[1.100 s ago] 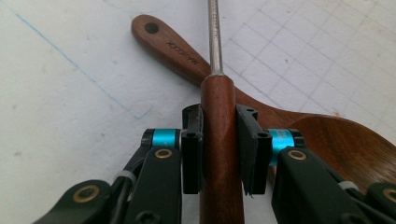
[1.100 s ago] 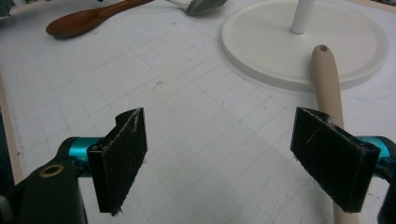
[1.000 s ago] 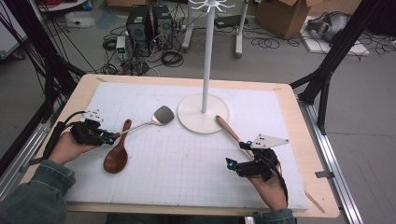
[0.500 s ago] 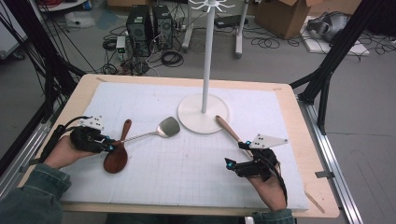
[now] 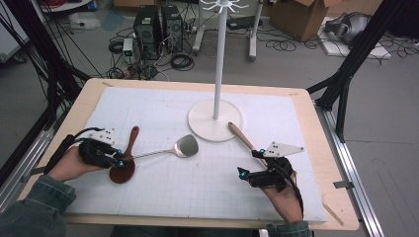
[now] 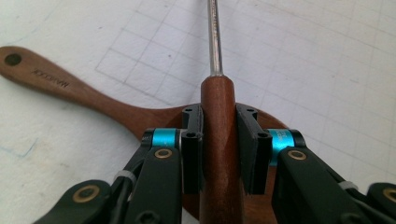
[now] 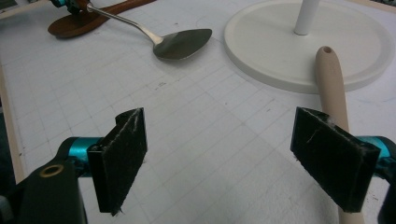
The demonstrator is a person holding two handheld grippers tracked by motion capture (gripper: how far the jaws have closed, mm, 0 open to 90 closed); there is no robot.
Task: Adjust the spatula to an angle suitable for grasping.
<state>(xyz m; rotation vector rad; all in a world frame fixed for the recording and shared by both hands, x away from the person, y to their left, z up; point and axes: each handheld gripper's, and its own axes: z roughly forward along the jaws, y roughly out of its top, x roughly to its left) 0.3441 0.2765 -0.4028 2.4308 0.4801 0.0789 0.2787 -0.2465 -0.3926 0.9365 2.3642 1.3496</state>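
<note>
A metal spatula [image 5: 188, 145] with a brown wooden handle [image 6: 219, 140] is clamped between the jaws of my left gripper [image 5: 118, 159] at the table's left. The handle end sits over the bowl of a dark wooden spoon [image 5: 123, 168] that lies flat on the mat. The spatula head [image 7: 182, 44] is low over the mat; I cannot tell if it touches. My right gripper [image 5: 247, 164] stands open at the right front, with only mat between its pads [image 7: 121, 154]. A pale wooden utensil [image 5: 242, 137] lies beside its right jaw, its handle tip [image 7: 331, 79] resting on the stand's base.
A white hanging stand rises from a round base [image 5: 215, 121] at the middle back, its pole [image 5: 220, 59] topped with hooks. A white gridded mat [image 5: 197, 187] covers the wooden table [image 5: 326, 148]. Cables and boxes lie on the floor beyond.
My left gripper has carried the spatula to the right and nearer, so its handle now lies over the dark spoon's bowl. The right gripper has stayed put.
</note>
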